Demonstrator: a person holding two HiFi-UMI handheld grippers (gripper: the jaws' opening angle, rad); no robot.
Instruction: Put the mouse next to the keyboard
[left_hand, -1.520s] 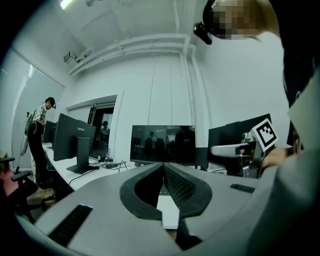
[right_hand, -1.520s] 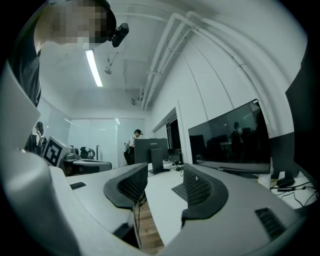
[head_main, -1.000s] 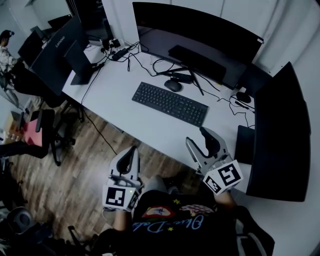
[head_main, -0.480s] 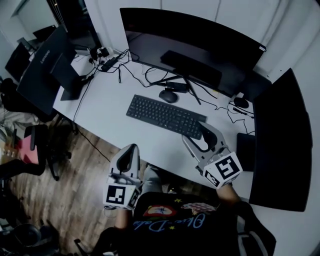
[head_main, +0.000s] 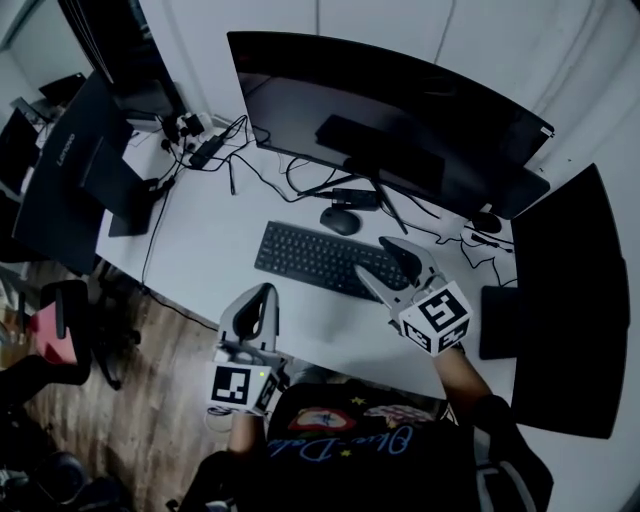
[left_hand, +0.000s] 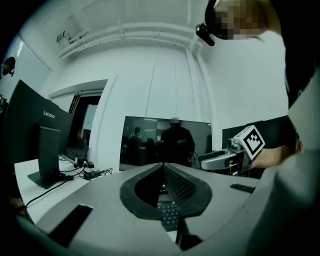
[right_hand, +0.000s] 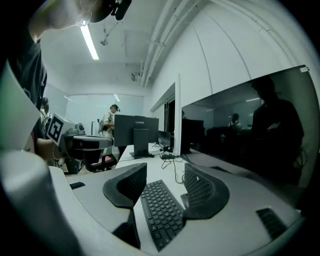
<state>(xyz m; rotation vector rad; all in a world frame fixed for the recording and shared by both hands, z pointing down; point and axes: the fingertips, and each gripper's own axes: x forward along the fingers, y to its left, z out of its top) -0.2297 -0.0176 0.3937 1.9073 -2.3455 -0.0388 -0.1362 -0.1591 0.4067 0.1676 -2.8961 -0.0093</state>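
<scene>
The task is barely begun: the mouse (head_main: 340, 221) lies untouched behind the keyboard (head_main: 315, 257), just beyond the right gripper (head_main: 372, 258), whose fingers stand apart and empty. The left gripper (head_main: 260, 300), fingers together, hangs well short of both, so grasping and placing remain.

Left of the keyboard (head_main: 325, 260) the white desk (head_main: 215, 235) lies bare to its near edge, and a bare strip runs along the keyboard's near side. Behind the keyboard room is tight: the mouse (head_main: 341, 221), stand legs (head_main: 385, 205) and looping cables (head_main: 290, 185) crowd under the curved monitor (head_main: 390, 110). Right of the keyboard, more cables (head_main: 470, 240) and a dark side monitor (head_main: 570, 300) close in
</scene>
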